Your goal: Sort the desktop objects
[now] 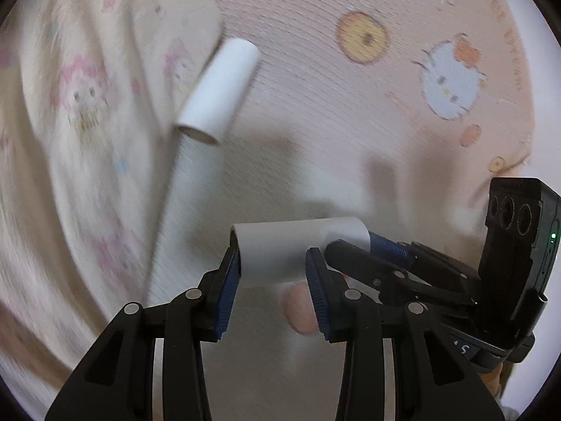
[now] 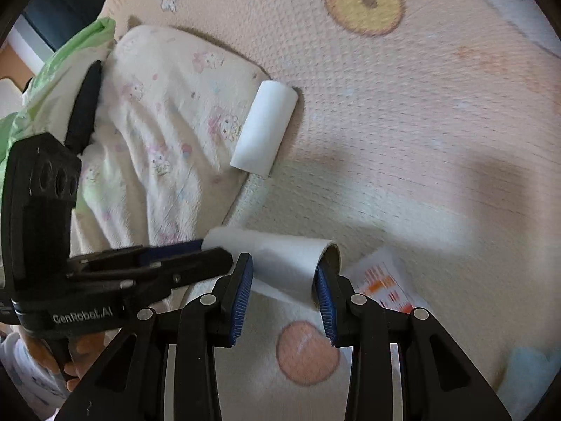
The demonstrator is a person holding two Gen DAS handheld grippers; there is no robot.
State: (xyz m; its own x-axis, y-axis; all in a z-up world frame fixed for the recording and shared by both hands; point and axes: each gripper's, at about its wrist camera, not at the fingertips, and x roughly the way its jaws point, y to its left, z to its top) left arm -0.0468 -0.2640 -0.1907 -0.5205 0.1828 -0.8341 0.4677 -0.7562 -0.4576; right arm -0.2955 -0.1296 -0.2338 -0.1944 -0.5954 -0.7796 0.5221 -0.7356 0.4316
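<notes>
We are gripping one white paper tube (image 1: 291,249) at both ends, the left gripper (image 1: 273,280) and right gripper (image 2: 284,291) jaws each closed across it, likely to steady it above the patterned mat (image 2: 403,112). A second tube (image 2: 264,128) is lying beside the printed cloth (image 2: 164,133).

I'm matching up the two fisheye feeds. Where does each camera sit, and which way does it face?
Left wrist: rides the left hand-held gripper, looking down at the held roll; right hand-held gripper enters from the right.
Right wrist: rides the right hand-held gripper, looking down at that roll; left hand-held gripper and a hand show at the left.
Shared: held roll, loose roll, cartoon mat.
</notes>
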